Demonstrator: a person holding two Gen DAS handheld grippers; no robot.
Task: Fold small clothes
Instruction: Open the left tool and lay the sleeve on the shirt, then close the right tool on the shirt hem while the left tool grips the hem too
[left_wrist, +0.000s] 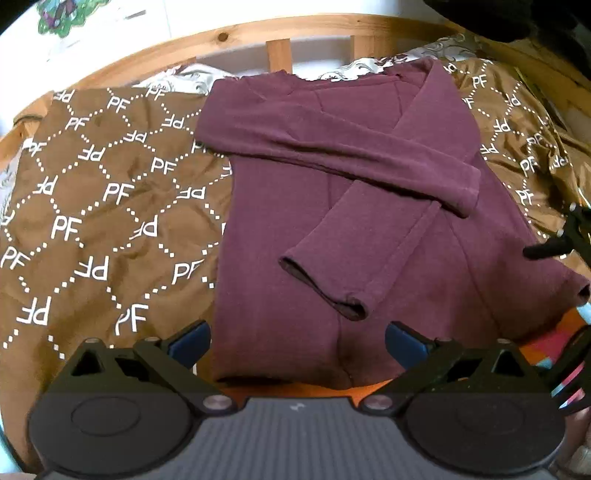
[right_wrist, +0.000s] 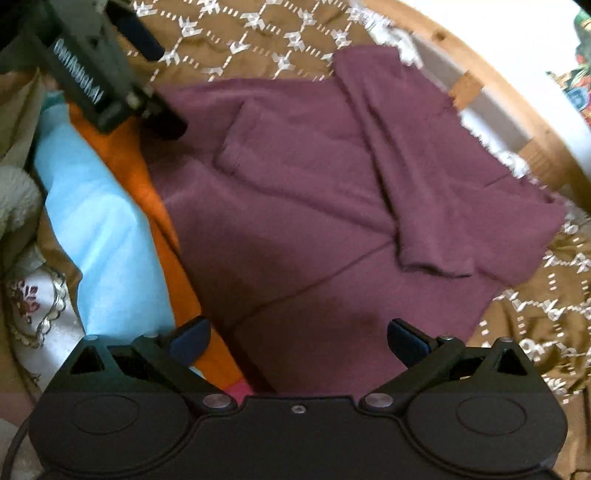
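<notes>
Two sleeves already lie crossed over the chest of the maroon long-sleeved top (left_wrist: 332, 206), which is spread flat on the bed's brown quilted cover (left_wrist: 92, 206) printed with white "PF" letters and dotted diamonds. In the left wrist view, the left gripper (left_wrist: 297, 341) hangs just above the hem, jaws released and wide apart, holding nothing. The knit looks soft and matte, with ribbed cuffs and a raised seam running down one sleeve. A wooden bed frame (left_wrist: 258, 33) curves behind. At the right edge, the tip of the right gripper (left_wrist: 554, 247) hovers by the garment's side.

In the right wrist view, the right gripper (right_wrist: 297, 341) is likewise released, its blue-padded jaws parted over the top's (right_wrist: 295, 229) lower side. Orange fabric (right_wrist: 147, 184) and a smooth light-blue cloth (right_wrist: 103, 236) lie beside the hem. The left gripper (right_wrist: 147, 77) sits at the far hem corner.

The step in hand appears to be folding hem to collar. It would go best with each gripper pinching a hem corner through both layers, lifting evenly so the sleeves stay put.
</notes>
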